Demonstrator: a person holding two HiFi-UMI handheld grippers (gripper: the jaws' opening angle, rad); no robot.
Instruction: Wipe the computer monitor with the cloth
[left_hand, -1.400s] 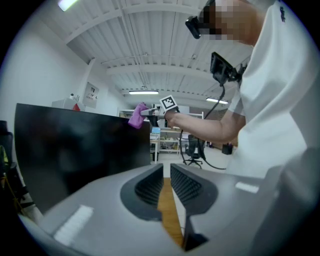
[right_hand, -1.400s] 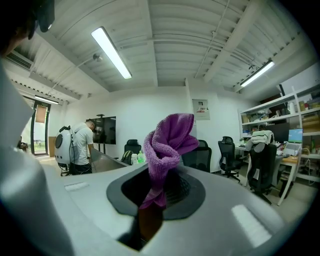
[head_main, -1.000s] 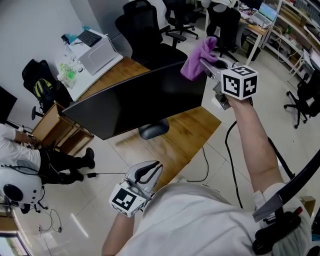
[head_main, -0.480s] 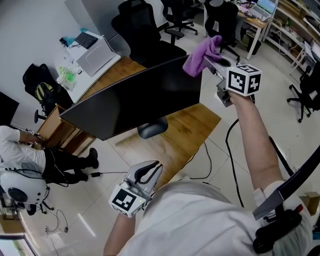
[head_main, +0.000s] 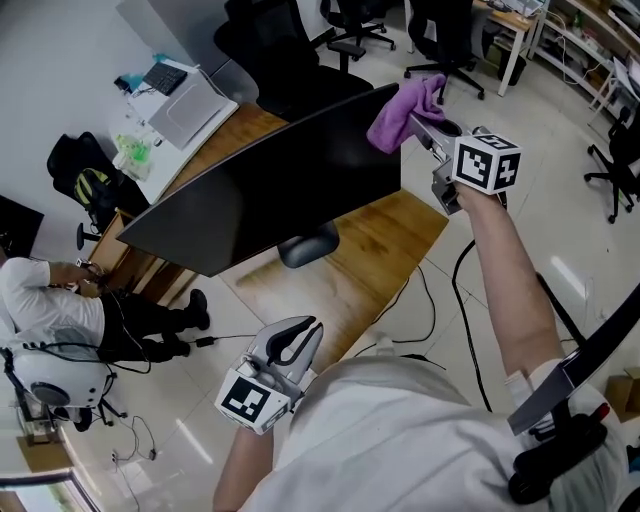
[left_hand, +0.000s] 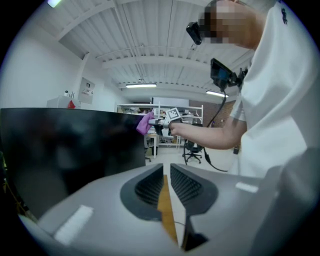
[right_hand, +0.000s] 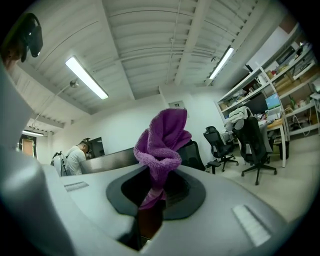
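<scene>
A wide black computer monitor stands on a wooden desk, its dark screen facing me. My right gripper is shut on a purple cloth, held at the monitor's upper right corner. In the right gripper view the purple cloth bunches up out of the jaws and hides what lies beyond. My left gripper hangs low near my body, shut with nothing in it. In the left gripper view the monitor fills the left side, and the cloth shows at its far corner.
A white printer sits at the desk's far end. Black office chairs stand behind the desk. A person in white sits at the left. A black cable trails across the tiled floor beside the desk.
My right gripper and the cloth have stayed at the monitor's upper right corner. The view has shifted a little. The left gripper has not moved.
</scene>
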